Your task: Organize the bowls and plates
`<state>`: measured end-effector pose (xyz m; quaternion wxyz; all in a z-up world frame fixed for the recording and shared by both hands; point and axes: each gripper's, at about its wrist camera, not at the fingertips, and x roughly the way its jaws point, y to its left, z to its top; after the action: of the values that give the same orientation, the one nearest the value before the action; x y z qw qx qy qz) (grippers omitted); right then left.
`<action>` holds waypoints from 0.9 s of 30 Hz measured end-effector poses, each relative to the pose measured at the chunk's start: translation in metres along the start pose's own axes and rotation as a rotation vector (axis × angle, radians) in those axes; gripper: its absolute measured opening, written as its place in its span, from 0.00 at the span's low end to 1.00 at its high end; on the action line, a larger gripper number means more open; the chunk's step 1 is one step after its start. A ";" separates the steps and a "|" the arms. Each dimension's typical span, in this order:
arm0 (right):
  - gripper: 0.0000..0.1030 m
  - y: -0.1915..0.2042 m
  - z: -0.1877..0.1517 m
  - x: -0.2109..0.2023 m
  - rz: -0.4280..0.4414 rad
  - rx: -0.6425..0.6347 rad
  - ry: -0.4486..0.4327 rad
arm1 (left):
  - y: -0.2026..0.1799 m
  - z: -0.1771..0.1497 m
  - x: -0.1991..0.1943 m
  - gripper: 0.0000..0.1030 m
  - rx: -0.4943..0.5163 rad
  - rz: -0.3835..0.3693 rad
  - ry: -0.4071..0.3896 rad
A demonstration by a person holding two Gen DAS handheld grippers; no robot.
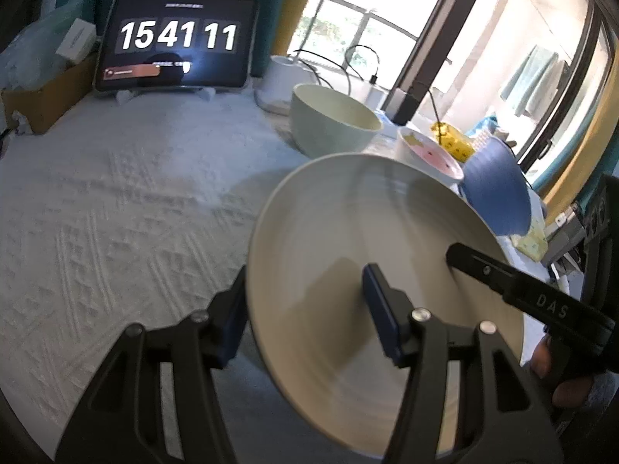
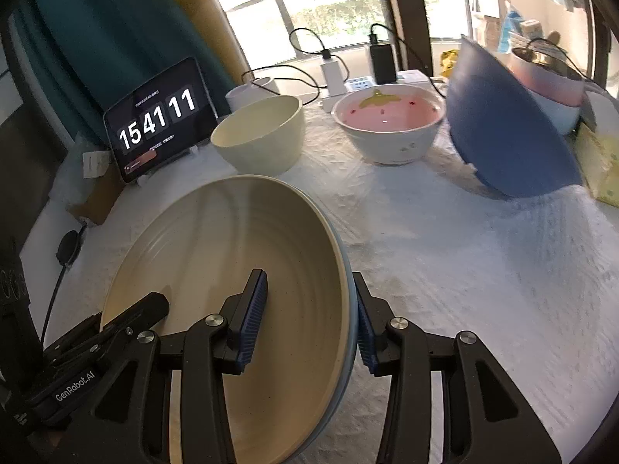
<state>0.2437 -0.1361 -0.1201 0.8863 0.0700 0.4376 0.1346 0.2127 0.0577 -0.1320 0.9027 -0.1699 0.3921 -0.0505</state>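
Note:
A cream ribbed plate (image 1: 348, 255) is held off the white cloth between both grippers. My left gripper (image 1: 309, 321) has one pad inside the plate and one behind its left rim, shut on it. My right gripper (image 2: 309, 317) straddles the plate's (image 2: 232, 239) right rim the same way, shut on it. The right gripper's finger shows in the left wrist view (image 1: 503, 278). Behind stand a cream bowl (image 2: 259, 135), a white bowl with pink inside (image 2: 387, 127) and a tilted blue bowl (image 2: 503, 123).
A tablet (image 2: 158, 120) showing a clock stands at the back left on the cloth-covered table (image 2: 464, 270). Chargers and cables (image 2: 383, 58) lie at the back by the window. A pink-and-white container (image 2: 549, 81) and a yellow box (image 2: 599, 162) are at the far right.

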 end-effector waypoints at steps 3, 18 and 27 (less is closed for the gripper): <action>0.44 0.007 0.003 0.008 0.008 -0.006 0.006 | 0.008 0.003 0.002 0.56 -0.008 0.011 -0.001; 0.44 0.029 0.018 0.050 0.046 -0.037 0.039 | 0.044 0.018 0.018 0.56 -0.032 0.072 -0.006; 0.44 0.036 0.021 0.074 0.070 -0.042 0.073 | 0.054 0.019 0.029 0.56 -0.039 0.126 -0.005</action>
<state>0.2970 -0.0799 -0.1549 0.8657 0.0617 0.4642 0.1770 0.2443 0.1067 -0.1582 0.9015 -0.1625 0.4008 0.0142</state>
